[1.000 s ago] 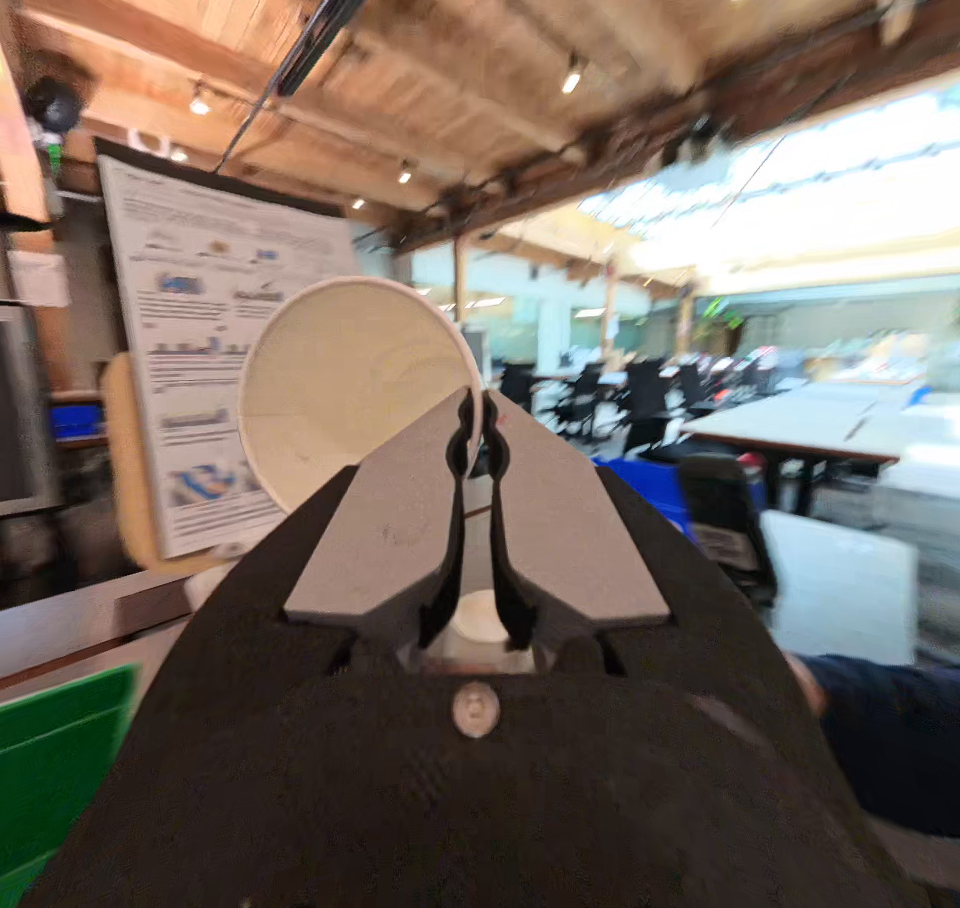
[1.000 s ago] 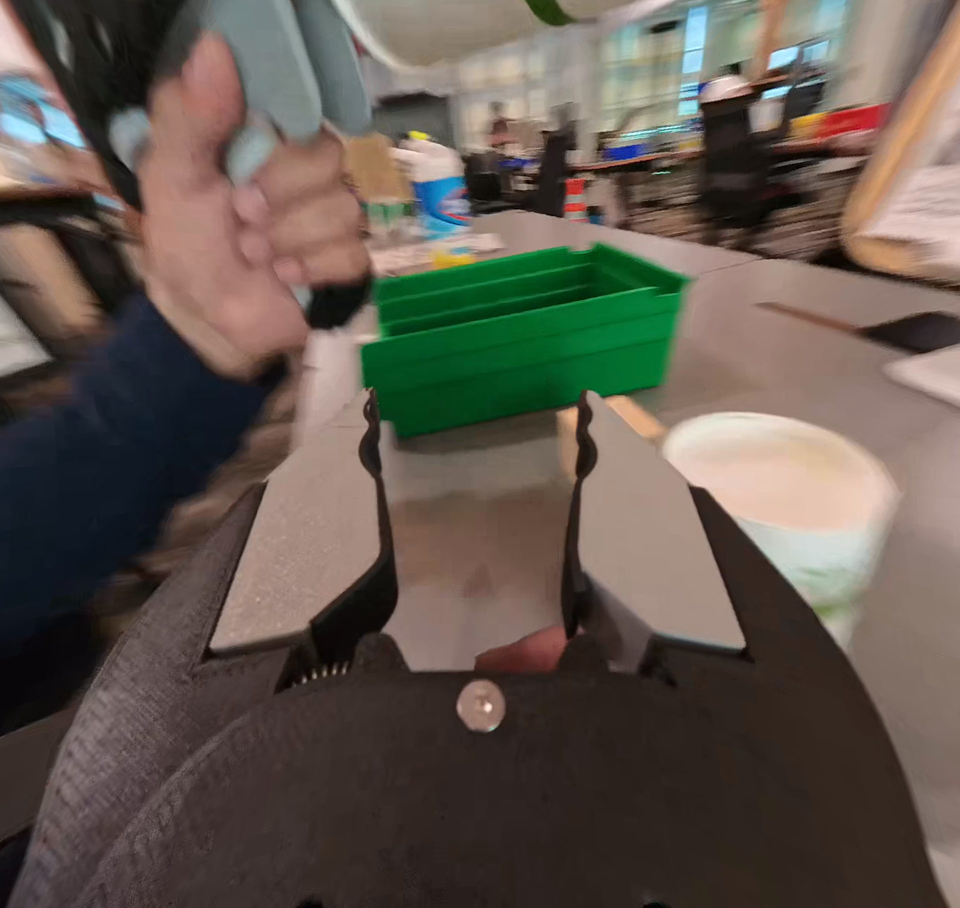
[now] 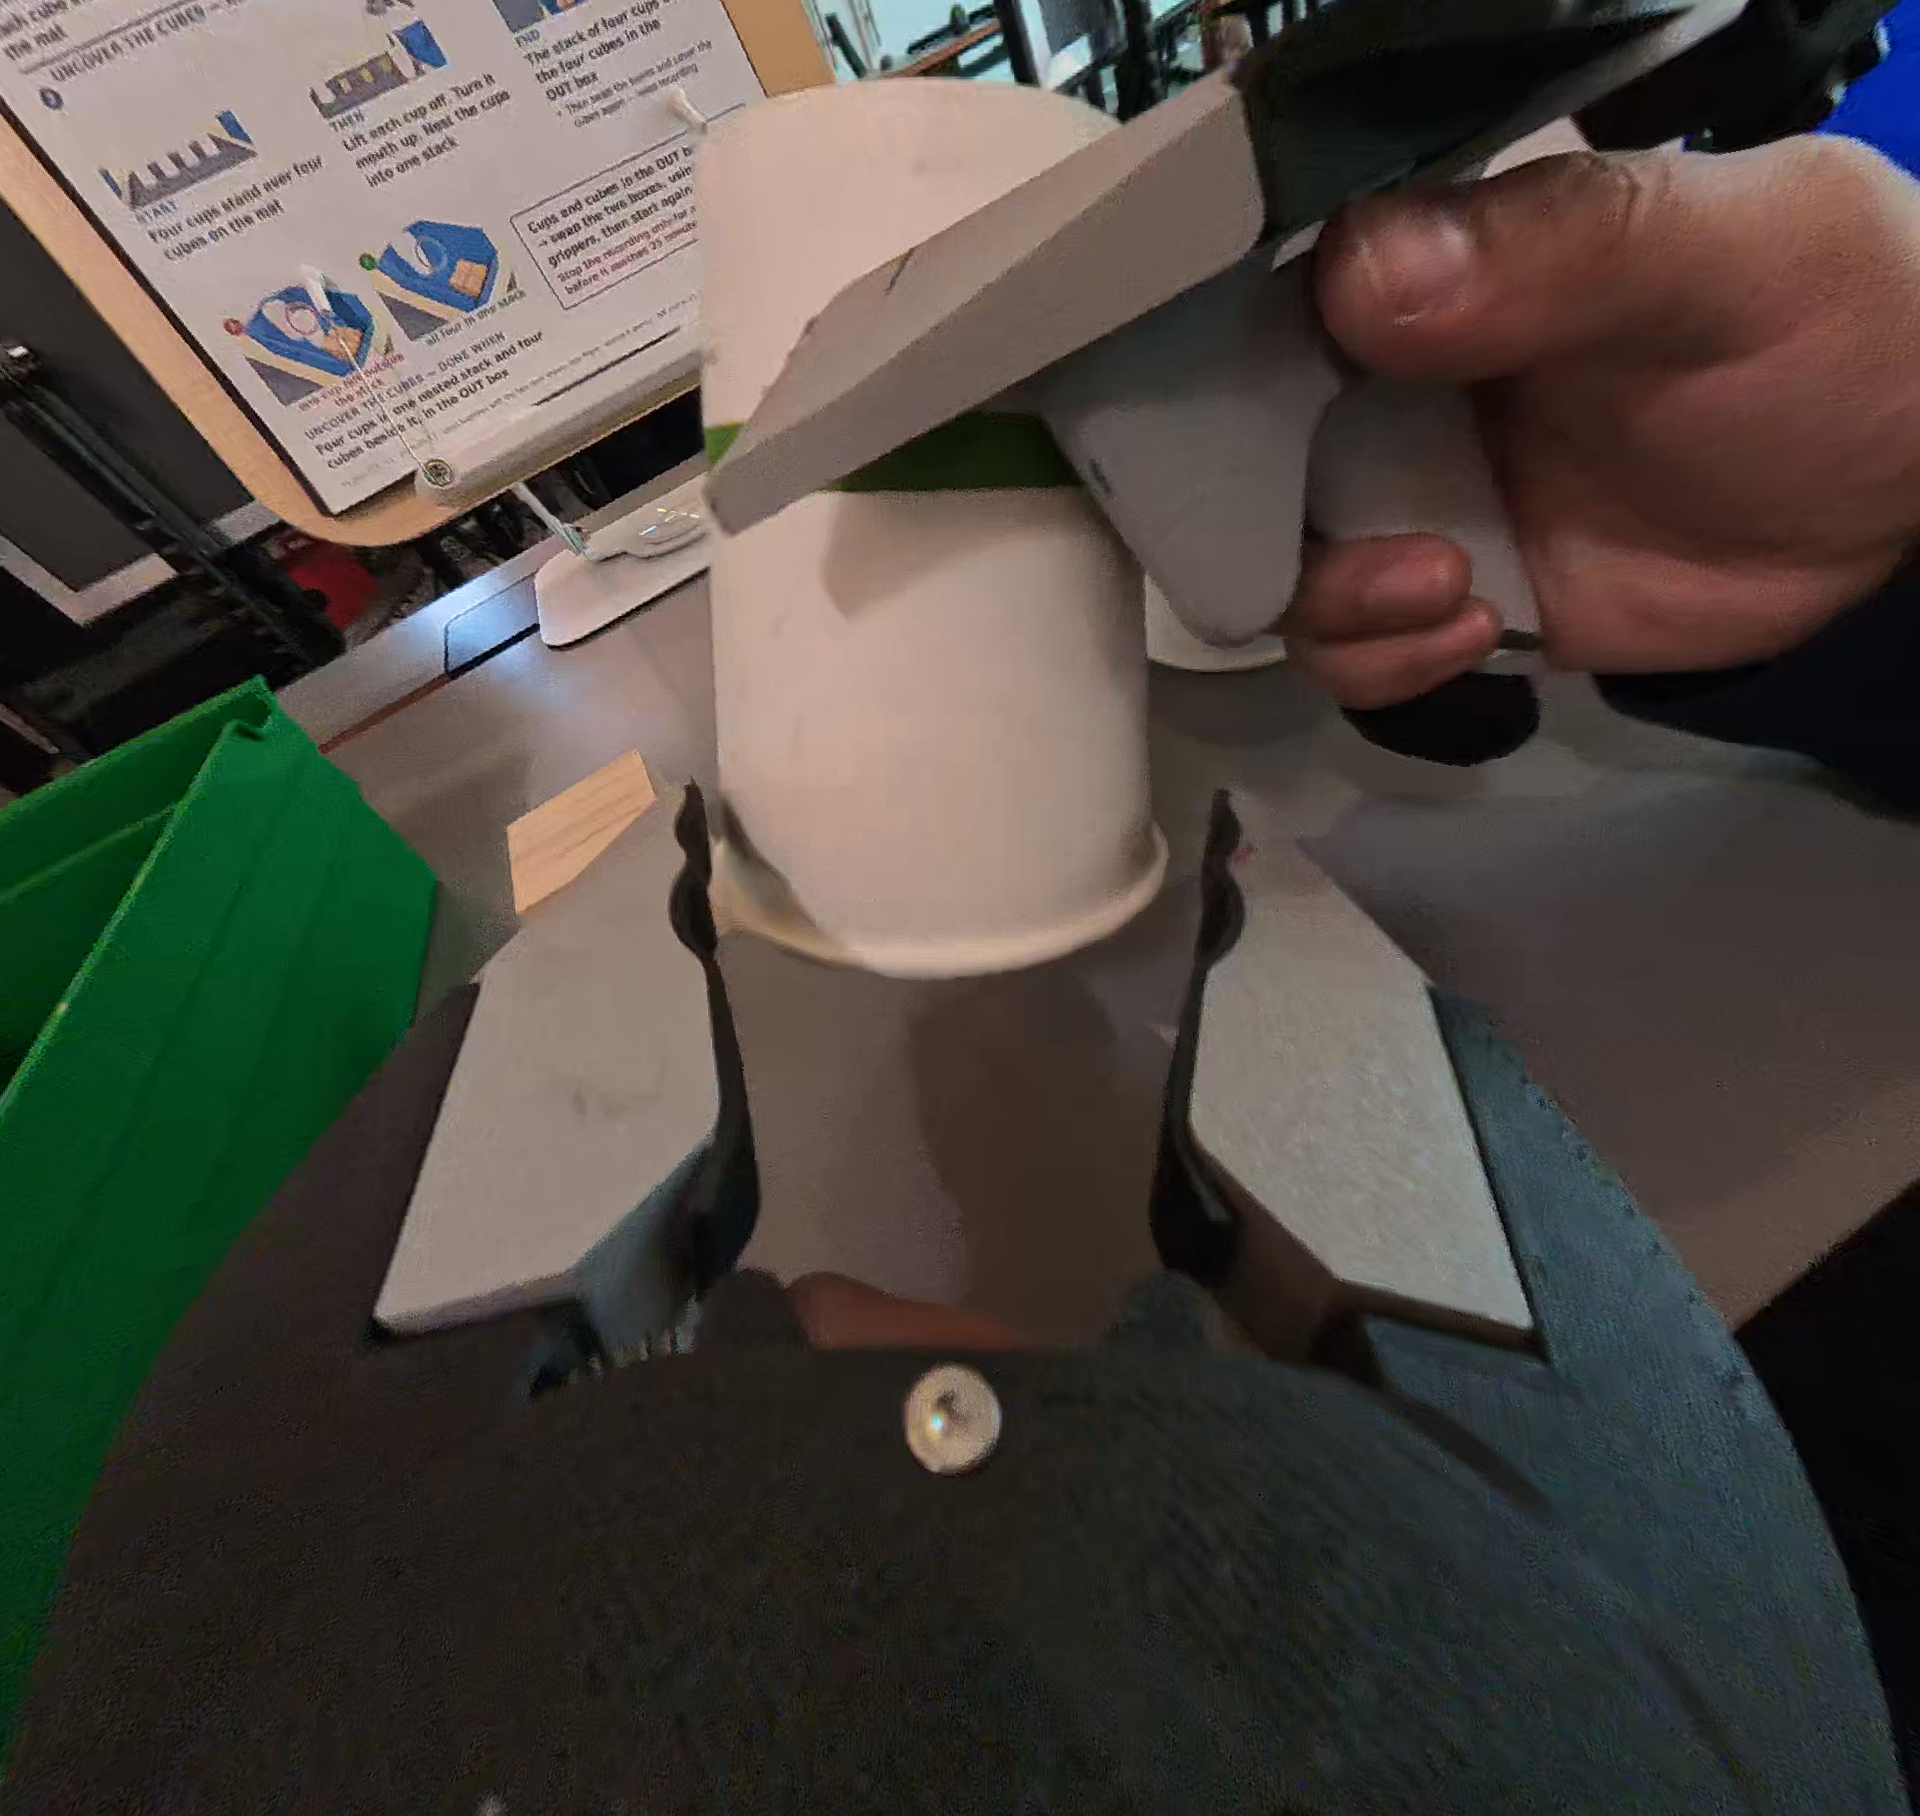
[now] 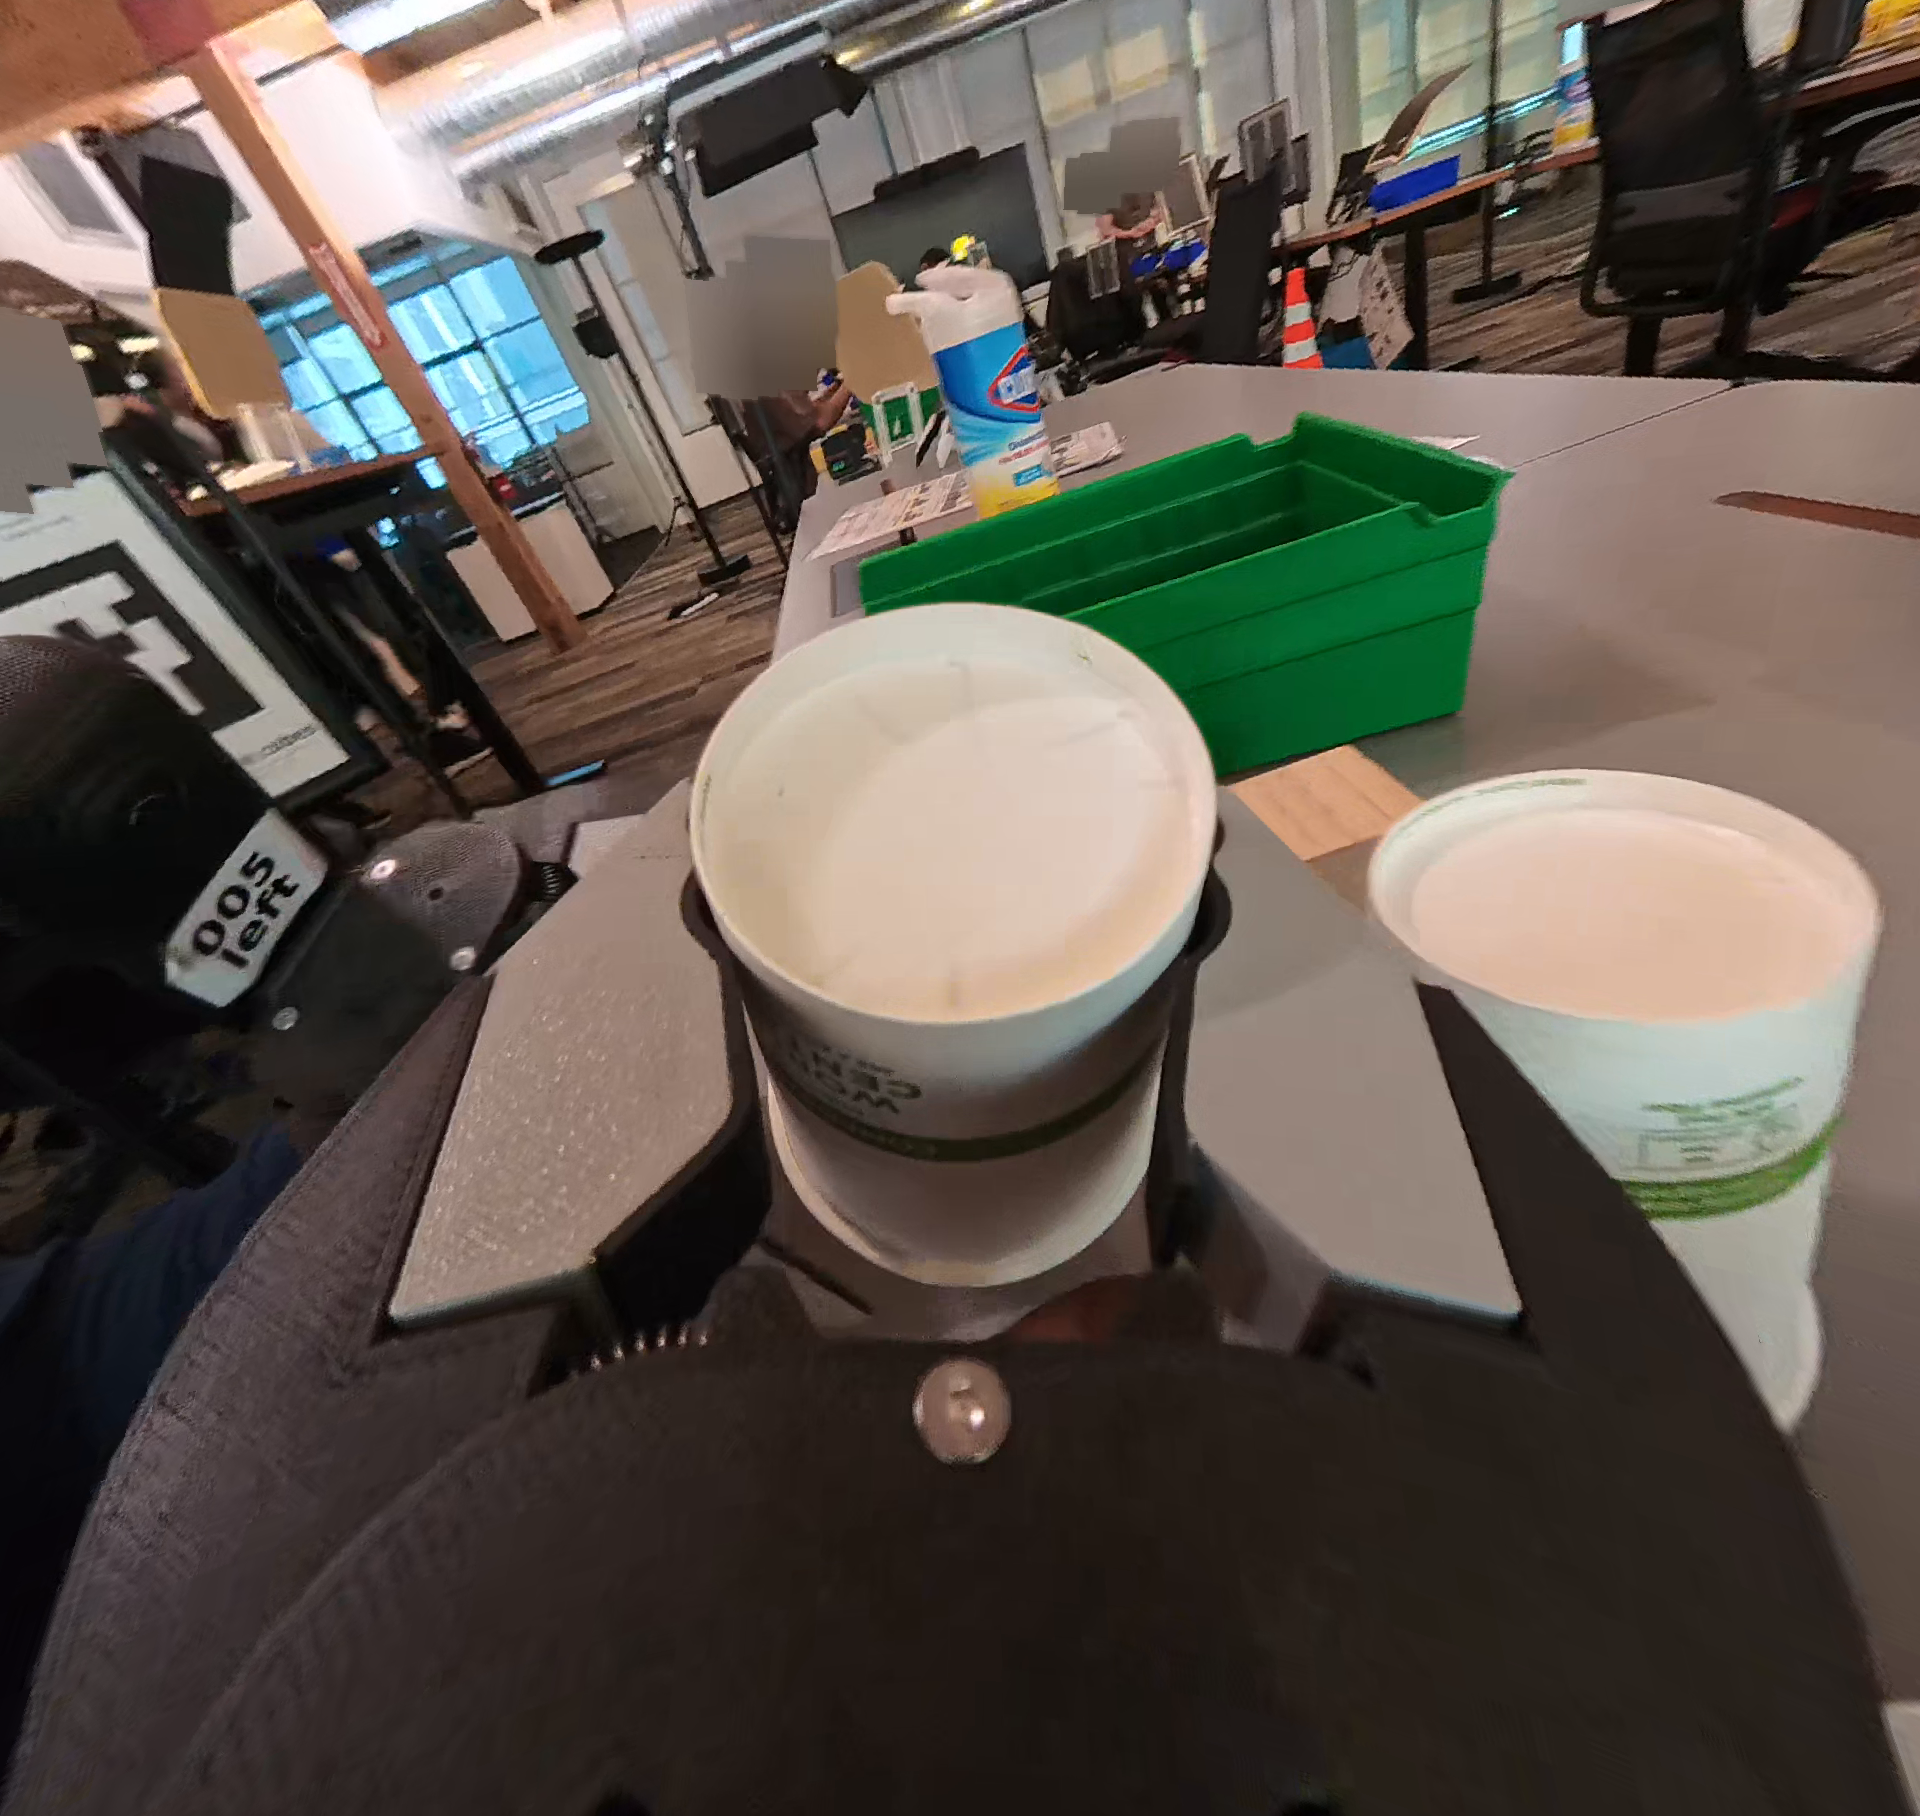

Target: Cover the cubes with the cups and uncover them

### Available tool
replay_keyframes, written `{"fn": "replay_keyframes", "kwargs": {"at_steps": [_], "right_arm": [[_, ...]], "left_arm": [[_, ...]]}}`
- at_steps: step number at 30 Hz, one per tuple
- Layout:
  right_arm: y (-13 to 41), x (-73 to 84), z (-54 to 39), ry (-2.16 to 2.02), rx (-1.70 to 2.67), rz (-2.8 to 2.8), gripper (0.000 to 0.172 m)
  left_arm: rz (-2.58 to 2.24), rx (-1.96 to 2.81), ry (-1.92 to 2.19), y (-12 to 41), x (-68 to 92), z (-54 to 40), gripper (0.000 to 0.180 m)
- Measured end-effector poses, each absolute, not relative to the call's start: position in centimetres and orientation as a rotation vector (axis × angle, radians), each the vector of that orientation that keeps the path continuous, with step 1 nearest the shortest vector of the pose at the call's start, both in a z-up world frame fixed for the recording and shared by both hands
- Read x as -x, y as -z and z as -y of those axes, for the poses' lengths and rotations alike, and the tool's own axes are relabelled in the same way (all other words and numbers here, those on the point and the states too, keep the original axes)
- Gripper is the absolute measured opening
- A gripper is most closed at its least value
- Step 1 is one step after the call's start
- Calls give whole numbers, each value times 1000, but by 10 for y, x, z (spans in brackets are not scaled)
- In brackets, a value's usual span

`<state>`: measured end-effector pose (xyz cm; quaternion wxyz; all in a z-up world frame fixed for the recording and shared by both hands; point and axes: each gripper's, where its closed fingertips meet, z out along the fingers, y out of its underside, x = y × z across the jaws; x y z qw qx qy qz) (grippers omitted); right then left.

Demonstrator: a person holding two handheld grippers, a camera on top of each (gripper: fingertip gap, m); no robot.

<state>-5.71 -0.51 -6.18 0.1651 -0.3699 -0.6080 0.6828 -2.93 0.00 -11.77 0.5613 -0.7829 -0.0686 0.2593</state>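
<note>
A white paper cup with a green band (image 3: pixel 925 727) is mouth down, its rim low over the grey table (image 3: pixel 1558 987). My left gripper (image 3: pixel 951 862) is open wide, its fingertips either side of the dented rim and not gripping it. My right gripper (image 4: pixel 956 925) is open, with the same cup (image 4: pixel 945 831) between its fingers at the band. One of its fingers (image 3: pixel 997 312) crosses the cup in the left wrist view. A wooden cube (image 3: pixel 582 831) lies uncovered to the cup's left, and also shows in the right wrist view (image 4: pixel 1320 800).
A second cup (image 4: pixel 1631 945) stands mouth down to the right. A green bin (image 4: pixel 1247 665) sits behind the cups and close on my left (image 3: pixel 156 987). A wipes canister (image 4: pixel 987 405) stands far back. An instruction board (image 3: pixel 364 156) leans behind the table. A hand (image 3: pixel 1662 416) holds the right gripper.
My left gripper was shut on the cup's rim, holding it up in the air. It has now opened with the cup mouth down. My right gripper opened wider and moved around that cup.
</note>
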Motion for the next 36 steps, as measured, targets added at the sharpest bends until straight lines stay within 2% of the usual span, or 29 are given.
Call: {"fn": "replay_keyframes", "kwargs": {"at_steps": [11, 16, 20, 26, 30, 36], "right_arm": [[74, 49, 26, -1908, 980, 1873, 90], [62, 58, 5, -1882, 1013, 1719, 81], [63, 61, 0, -1946, 1074, 1694, 80], [65, 62, -1, -1894, 1055, 1700, 77], [62, 61, -2, -1921, 1067, 1688, 77], [59, 61, -5, -1942, 1075, 1665, 76]], "left_arm": [[228, 1856, -683, 131, 54, -10, 92], [445, 1625, -575, 90, 108, 7, 92], [534, 1624, -511, 86, 163, -6, 92], [612, 1775, -508, 121, 208, -29, 92], [706, 1938, -396, 162, 203, -25, 94], [743, 2119, -291, 191, 191, -15, 95]]}}
